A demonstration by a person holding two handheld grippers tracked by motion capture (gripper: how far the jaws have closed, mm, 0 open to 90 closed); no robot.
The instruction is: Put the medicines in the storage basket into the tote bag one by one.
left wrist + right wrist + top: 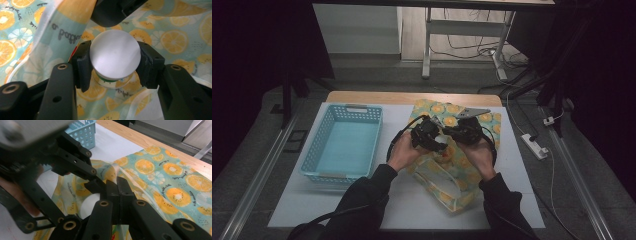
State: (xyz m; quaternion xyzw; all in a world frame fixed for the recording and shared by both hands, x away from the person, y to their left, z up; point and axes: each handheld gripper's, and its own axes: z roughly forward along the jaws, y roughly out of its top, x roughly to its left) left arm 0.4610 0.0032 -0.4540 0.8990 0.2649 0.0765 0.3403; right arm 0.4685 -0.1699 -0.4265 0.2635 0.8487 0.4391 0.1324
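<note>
A bag [451, 167] printed with orange and lemon slices lies on the white table top; its fabric [175, 40] spreads behind the jaws in the left gripper view. My left gripper [114, 63] is shut on a round white-topped container [114, 57], held over the bag's mouth. From above, that left gripper [431, 136] sits close beside my right gripper [460, 131]. In the right gripper view the right gripper [117, 185] stands shut, pinching the bag's raised edge [115, 171]. The container [89, 203] shows pale just left of it.
A light blue slotted basket [343, 145] stands to the left on the table, and its corner [85, 131] is seen in the right gripper view. The table's wooden far edge [412, 97] lies behind the bag. A power strip [534, 145] lies on the floor at the right.
</note>
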